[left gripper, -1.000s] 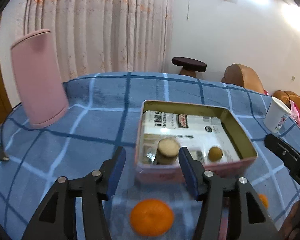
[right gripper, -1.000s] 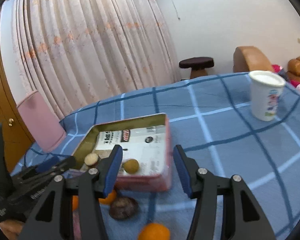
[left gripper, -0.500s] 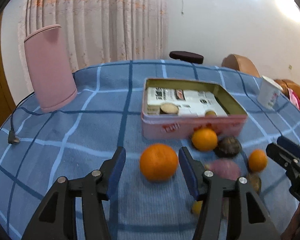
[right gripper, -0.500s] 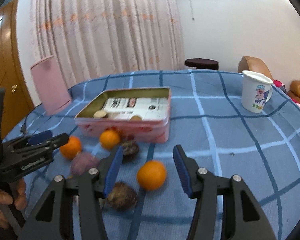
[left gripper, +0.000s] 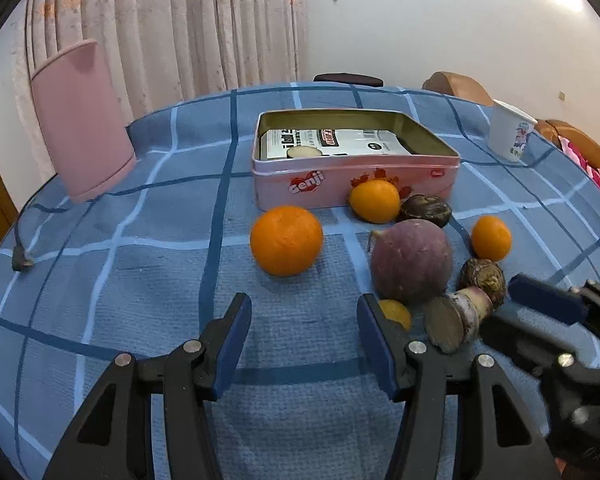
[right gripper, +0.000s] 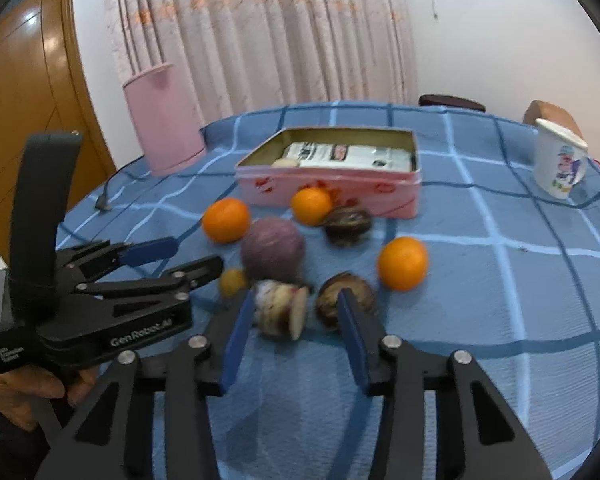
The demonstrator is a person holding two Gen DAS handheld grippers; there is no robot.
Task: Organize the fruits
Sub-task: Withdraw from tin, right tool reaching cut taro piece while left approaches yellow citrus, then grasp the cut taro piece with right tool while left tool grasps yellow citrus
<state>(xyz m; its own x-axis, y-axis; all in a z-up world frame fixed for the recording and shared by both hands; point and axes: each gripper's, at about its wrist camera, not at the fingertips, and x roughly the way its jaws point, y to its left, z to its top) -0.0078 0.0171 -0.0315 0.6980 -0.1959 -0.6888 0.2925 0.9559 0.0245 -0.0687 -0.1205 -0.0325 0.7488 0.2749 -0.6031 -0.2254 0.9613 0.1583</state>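
Several fruits lie on the blue checked cloth in front of a pink tin (left gripper: 352, 184). A big orange (left gripper: 286, 240) sits just ahead of my left gripper (left gripper: 304, 340), which is open and empty. To its right are a purple round fruit (left gripper: 410, 260), a small yellow fruit (left gripper: 396, 312) and a cut root piece (left gripper: 456, 320). In the right wrist view that cut piece (right gripper: 280, 312) lies between the fingertips of my right gripper (right gripper: 296, 332). Its jaws are closing and the pads stand off it. A brown fruit (right gripper: 344, 296) rests behind the right finger, with an orange (right gripper: 402, 262) beyond.
A pink upright container (left gripper: 80, 140) stands at the back left, with a cable plug (left gripper: 20, 260) near the table edge. A white printed cup (right gripper: 560, 168) stands at the back right. The tin holds a white packet (left gripper: 332, 142). A hand (right gripper: 24, 388) holds the left gripper (right gripper: 184, 256).
Both grippers drew back from the tin and sank toward the fruits in front of it. The right jaws have narrowed, and the cut piece now lies between them.
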